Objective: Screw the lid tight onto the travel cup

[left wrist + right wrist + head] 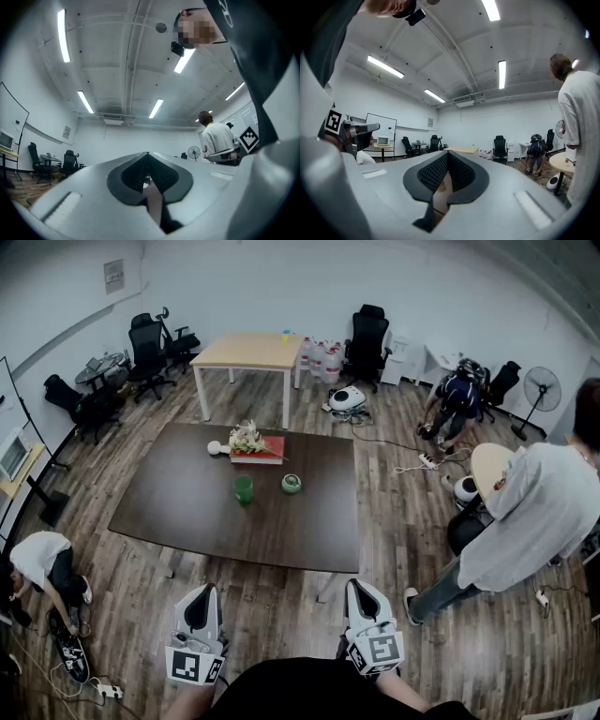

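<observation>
In the head view a green travel cup (pixel 243 488) stands upright near the middle of the dark table (pixel 169 502). Its round green lid (pixel 292 484) lies apart from it, a little to the right. My left gripper (pixel 205 591) and right gripper (pixel 359 586) are both shut and empty. They are held low by the person's body, well short of the table's near edge. The left gripper view shows the closed left gripper (pixel 147 154) pointing up at the ceiling. In the right gripper view the closed right gripper (pixel 447 153) points across the room. Neither gripper view shows the cup or lid.
A red book with flowers (pixel 257 449) and a small white object (pixel 215 448) lie at the table's far side. A person in a white shirt (pixel 530 521) stands to the right. Another person crouches at the left (pixel 42 563). A light wooden table (pixel 248 352) and office chairs stand beyond.
</observation>
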Tool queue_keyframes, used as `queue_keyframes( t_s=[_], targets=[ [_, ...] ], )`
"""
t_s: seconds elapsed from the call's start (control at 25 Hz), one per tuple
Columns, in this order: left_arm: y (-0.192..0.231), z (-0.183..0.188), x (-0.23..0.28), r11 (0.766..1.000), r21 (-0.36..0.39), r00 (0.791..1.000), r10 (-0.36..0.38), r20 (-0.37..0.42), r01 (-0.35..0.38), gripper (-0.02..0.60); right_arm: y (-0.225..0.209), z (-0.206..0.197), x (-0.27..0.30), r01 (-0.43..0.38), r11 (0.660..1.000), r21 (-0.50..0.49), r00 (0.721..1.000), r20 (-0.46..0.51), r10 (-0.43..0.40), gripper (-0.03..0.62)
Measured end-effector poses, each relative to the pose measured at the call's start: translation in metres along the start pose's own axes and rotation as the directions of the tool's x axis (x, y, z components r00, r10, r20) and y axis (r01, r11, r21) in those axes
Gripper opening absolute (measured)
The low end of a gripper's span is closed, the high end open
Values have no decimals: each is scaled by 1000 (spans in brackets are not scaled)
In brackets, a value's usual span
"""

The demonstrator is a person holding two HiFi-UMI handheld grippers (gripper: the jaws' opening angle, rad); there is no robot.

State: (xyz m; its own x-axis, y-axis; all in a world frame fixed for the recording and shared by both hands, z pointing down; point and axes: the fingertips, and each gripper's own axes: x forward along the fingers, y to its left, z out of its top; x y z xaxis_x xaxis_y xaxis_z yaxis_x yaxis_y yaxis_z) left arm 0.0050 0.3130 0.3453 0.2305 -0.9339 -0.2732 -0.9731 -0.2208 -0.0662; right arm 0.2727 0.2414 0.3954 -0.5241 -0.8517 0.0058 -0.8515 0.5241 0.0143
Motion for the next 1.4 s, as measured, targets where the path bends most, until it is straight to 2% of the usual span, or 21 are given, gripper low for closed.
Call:
queue_keyframes(
  t_s=[0.32, 0.52, 0.84, 1.04, 1.24, 1.4],
  targets=[
    [-2, 1, 1, 1000, -14, 1000, -12, -6, 12, 0, 0, 4, 1, -1, 1000, 2, 1000, 12, 1, 6],
    [-8, 0, 3, 999, -20, 999, -31, -10, 31, 0, 5, 7, -6, -62, 996, 71, 997, 57, 58, 8],
    [-17, -3, 10, 999, -40, 999, -28, -38, 27, 0, -11, 3, -9, -51, 994, 97, 998, 39, 48, 9],
    [-25, -11, 14, 1000, -23, 997, 9, -76, -11, 0, -23, -5, -4, -82, 988, 130, 996, 52, 76, 8],
    [-27, -24, 12, 999, 19, 993, 48, -104, -46, 0, -25, -27, 9, -150, 978, 147, 987, 79, 140, 8],
    [-23, -31, 22, 996, 15, 986, 90, -139, -89, 0, -38, -33, 27, -171, 972, 163, 985, 66, 162, 8]
  ],
)
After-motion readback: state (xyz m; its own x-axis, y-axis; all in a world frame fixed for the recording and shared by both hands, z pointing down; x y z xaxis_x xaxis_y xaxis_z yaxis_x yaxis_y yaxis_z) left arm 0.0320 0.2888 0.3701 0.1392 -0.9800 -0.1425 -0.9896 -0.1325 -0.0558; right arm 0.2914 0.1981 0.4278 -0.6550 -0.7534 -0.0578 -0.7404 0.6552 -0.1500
